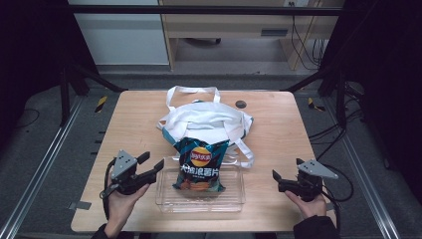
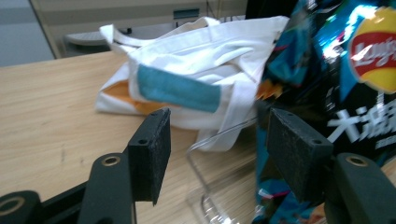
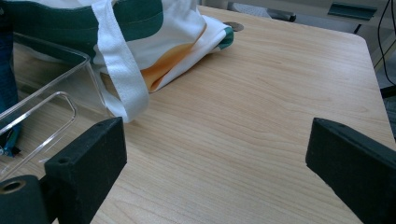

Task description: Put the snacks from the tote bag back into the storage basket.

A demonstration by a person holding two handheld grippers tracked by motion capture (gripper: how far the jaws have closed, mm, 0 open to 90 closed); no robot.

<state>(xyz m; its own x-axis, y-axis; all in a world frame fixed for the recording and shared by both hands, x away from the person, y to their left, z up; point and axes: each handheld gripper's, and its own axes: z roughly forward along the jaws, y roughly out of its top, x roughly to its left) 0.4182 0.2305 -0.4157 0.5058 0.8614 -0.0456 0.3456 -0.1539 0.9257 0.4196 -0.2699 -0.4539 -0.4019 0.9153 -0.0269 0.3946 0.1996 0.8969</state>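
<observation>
Landmark: the clear plastic tray (image 1: pixel 164 196) near the person's edge of the wooden table (image 1: pixel 278 124); every place below is told from it.
Chip bag: a dark blue and teal chip bag (image 1: pixel 200 165) with a red and yellow logo stands in the tray, leaning back over the tray's far rim onto the tote bag. In the left gripper view the chip bag (image 2: pixel 345 93) is at the right, close up.
Tote bag: a white cloth tote bag (image 1: pixel 206 119) with teal and orange patches lies just behind the tray, touching it; one strap hangs down beside the tray's right far corner, and its handles loop farther back.
Left gripper: the left gripper (image 1: pixel 153 163) is held in a hand just beside the tray's left wall, pointing toward the tray. Its jaws stand wide apart with nothing pinched; in its own view the tray's corner (image 2: pixel 205 163) shows in the gap and the chip bag is next to the right jaw.
Right gripper: the right gripper (image 1: pixel 274 175) is held in a hand well off the tray's right end, pointing toward it. Its jaws gape wide over bare wood, holding nothing.
Table hole: a small dark round cap (image 1: pixel 241 104) sits in the tabletop beyond the tote bag, far from the tray.
</observation>
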